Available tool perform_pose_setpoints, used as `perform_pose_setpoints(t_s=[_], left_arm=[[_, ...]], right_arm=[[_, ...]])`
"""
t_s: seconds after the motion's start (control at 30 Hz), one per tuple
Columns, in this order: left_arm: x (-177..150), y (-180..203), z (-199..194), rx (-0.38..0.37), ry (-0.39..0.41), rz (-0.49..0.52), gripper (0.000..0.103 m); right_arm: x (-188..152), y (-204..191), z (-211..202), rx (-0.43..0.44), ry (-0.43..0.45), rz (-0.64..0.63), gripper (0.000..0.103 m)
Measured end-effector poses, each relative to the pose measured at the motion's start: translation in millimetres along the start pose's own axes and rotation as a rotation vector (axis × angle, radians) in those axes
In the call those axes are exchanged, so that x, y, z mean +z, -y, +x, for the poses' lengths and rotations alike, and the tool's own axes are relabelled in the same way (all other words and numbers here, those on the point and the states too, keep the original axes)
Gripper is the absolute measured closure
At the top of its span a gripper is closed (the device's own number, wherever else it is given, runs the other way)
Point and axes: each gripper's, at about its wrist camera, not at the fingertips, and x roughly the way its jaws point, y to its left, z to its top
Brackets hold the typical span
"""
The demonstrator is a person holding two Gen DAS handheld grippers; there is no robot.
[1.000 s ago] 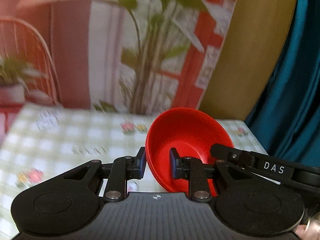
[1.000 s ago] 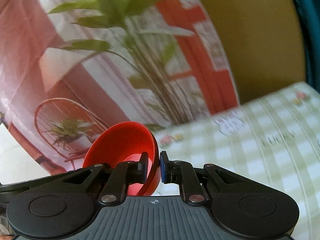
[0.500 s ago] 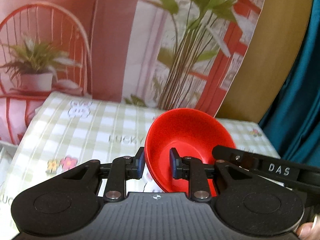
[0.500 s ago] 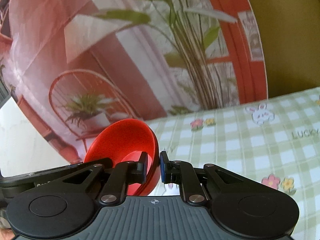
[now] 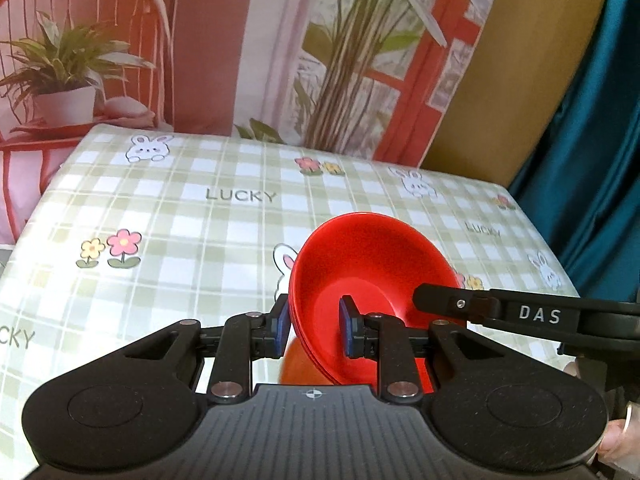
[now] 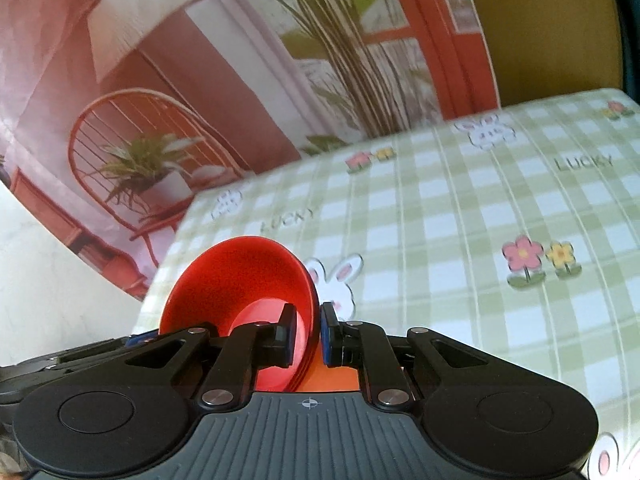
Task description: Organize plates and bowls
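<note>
Holding a stack of red bowls (image 5: 372, 280) between both tools, I report the following. The left gripper (image 5: 314, 330) has its jaws closed narrowly on the stack's left rim, one blue pad outside the wall and the other inside the bowl. The right gripper (image 6: 306, 336) has its jaws nearly shut on the opposite rim, again one pad inside and one outside. In the left wrist view the right tool's black arm, lettered DAS, enters from 3 o'clock and meets the bowl's far rim. Layered edges at the stack's lower wall indicate several nested bowls; I cannot tell how many. The stack is tilted, its opening facing up and toward the cameras.

The bowls sit over the table (image 5: 168, 216), which carries a green checked cloth with rabbits, flowers and the word LUCKY. From these views I cannot tell whether the stack touches the cloth. An orange patch shows beneath the stack at 6 o'clock in both views; its nature is unclear. A printed backdrop (image 5: 248, 40) of plants and a red chair stands beyond the table at 12 o'clock, with a teal curtain (image 5: 600, 120) at 2 o'clock.
</note>
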Motion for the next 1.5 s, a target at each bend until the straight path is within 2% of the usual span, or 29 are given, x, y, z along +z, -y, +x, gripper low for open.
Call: perform_pose_setpoints(t_s=[0.4, 0.93, 1.4, 1.5], left_arm=[[-27.7, 0.4, 8.0, 0.021, -0.07, 0.017, 0.077], [-42.5, 1.8, 16.1, 0.048, -0.113, 0.04, 0.077], [-45.2, 11.7, 16.8, 0.092, -0.109, 0.093, 0.075], [-42.5, 13.3, 12.0, 0.114, -0.086, 0.105, 0.07]], right_arm=[[-25.4, 11.1, 6.8, -0.018, -0.086, 0.021, 0.09], [-35.3, 19.0, 11.9, -0.024, -0.125, 0.027, 0.09], [-34.7, 21.2, 3.7, -0.016, -0.092, 0.015, 0.089], [-33.2, 19.7, -0.8, -0.011, -0.075, 0.004, 0.087]])
